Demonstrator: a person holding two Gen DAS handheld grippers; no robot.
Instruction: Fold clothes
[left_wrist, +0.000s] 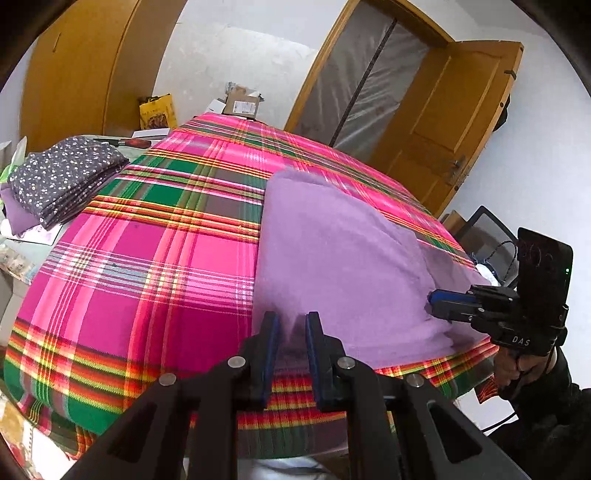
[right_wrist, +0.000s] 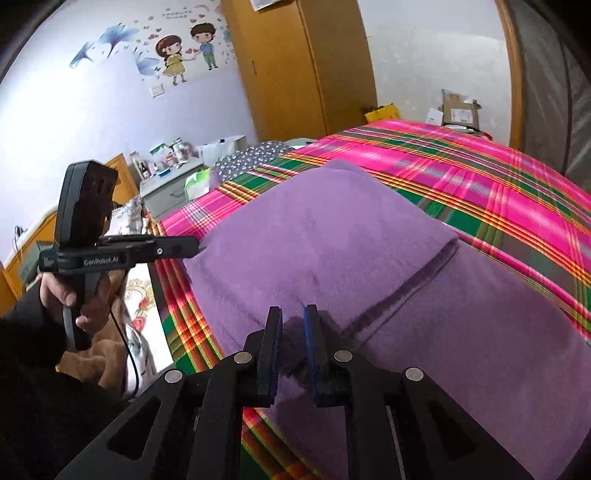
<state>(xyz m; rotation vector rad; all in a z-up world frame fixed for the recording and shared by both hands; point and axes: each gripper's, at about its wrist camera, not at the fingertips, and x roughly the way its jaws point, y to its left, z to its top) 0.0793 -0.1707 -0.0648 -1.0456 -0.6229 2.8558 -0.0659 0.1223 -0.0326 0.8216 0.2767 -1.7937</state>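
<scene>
I'm pinching the purple cloth (left_wrist: 332, 251) on the plaid bed (left_wrist: 147, 240) with the left hand-held gripper (left_wrist: 291, 321); the right hand-held gripper (right_wrist: 293, 314), lower centre, is standing slightly apart over it.

The left black two-finger gripper with blue pads (left_wrist: 291, 321) reaches in from six o'clock of its own view, angled downward. Its jaws stand a narrow gap apart with purple fabric bunched between the pads. From the right wrist view it enters at nine o'clock, gripped by a bare hand (right_wrist: 74, 295) in a dark sleeve.

The right black two-finger gripper with blue pads (right_wrist: 293, 317) likewise points downward from six o'clock, jaws slightly parted over the fabric. Its holding hand (left_wrist: 513, 365) appears at four o'clock in the left wrist view.
</scene>
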